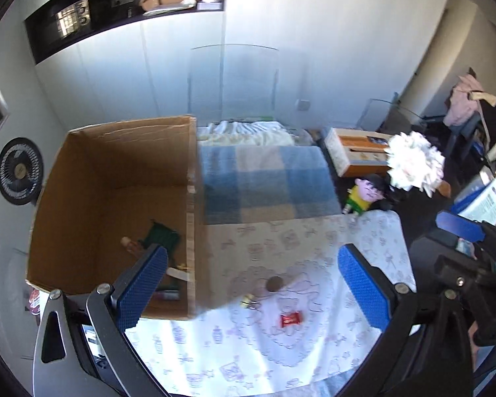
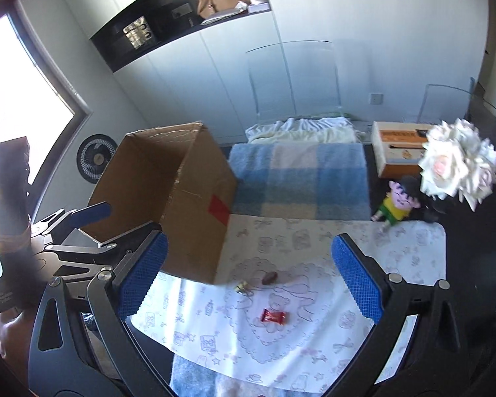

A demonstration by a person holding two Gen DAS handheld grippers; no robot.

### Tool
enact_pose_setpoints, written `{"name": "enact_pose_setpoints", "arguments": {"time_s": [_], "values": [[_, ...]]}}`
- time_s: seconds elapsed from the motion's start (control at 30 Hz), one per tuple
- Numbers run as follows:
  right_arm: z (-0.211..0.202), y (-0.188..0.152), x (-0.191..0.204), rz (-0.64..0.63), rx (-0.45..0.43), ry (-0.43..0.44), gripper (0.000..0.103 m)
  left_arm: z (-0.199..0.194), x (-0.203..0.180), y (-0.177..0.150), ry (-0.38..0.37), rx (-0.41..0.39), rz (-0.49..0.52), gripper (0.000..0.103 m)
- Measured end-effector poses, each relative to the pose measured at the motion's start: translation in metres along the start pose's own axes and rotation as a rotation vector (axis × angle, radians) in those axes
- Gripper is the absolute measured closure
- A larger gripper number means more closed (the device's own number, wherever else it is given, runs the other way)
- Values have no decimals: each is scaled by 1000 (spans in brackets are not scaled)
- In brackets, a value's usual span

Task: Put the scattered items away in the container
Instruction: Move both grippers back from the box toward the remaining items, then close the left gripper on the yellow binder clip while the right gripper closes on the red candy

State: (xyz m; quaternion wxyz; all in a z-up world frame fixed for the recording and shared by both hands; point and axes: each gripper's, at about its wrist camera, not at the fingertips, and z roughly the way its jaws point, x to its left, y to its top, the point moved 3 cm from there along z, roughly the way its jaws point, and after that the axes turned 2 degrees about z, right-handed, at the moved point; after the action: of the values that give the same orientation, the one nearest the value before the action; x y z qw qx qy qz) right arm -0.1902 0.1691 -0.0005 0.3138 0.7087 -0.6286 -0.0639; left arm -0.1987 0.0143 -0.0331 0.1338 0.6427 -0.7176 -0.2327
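Note:
An open cardboard box [image 1: 115, 152] [image 2: 195, 205] stands at the left on a white patterned cloth [image 1: 281, 357] [image 2: 314, 347]. Inside it lie a green item [image 1: 162, 236], a small bottle [image 1: 130, 243] and other small things. On the cloth lie a red candy wrapper [image 1: 291, 320] [image 2: 274, 316], a small brown round item [image 1: 274, 283] [image 2: 269, 277] and a small gold clip [image 1: 248, 299] [image 2: 242, 286]. My left gripper [image 1: 253, 287] is open above the box's right wall and the cloth. My right gripper [image 2: 248, 276] is open above the small items.
A doll in a yellow shirt [image 1: 363, 195] [image 2: 396, 203] lies at the cloth's far right corner under white paper flowers [image 1: 413, 162] [image 2: 456, 165]. A blue checked blanket [image 1: 264, 185] [image 2: 301, 178] lies behind, an orange box [image 1: 357, 152] [image 2: 396, 145] beyond it.

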Motion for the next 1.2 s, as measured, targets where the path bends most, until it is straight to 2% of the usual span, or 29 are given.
{"name": "enact_pose_setpoints", "arguments": {"time_s": [0.17,0.3,0.43,0.53,0.63,0.7,0.8,1.03,1.17,1.2], "values": [[-18,-19,-44,58,0,-25,3,13,-48,-14,-3,52,56,0],[-18,-36,-65,83,19,-29,3,28,-62,-33,-2,107,41,0],[-9,-54,-73,78,49,-25,3,39,-70,-53,30,140,49,0],[1,-65,-76,65,79,-23,5,51,-70,-68,21,168,33,4],[14,-78,-78,38,120,-27,15,65,-66,-82,29,190,16,17],[24,-86,-78,20,143,-36,18,75,-62,-94,33,208,-11,30],[45,-102,-78,5,202,-33,27,89,-55,-112,43,235,-32,38],[95,-136,-71,-16,311,8,29,124,-31,-143,58,311,-93,38],[123,-151,-64,-28,361,36,33,144,-28,-150,94,338,-44,38],[130,-154,-63,-31,373,43,33,148,-27,-151,100,345,-40,41]]}}
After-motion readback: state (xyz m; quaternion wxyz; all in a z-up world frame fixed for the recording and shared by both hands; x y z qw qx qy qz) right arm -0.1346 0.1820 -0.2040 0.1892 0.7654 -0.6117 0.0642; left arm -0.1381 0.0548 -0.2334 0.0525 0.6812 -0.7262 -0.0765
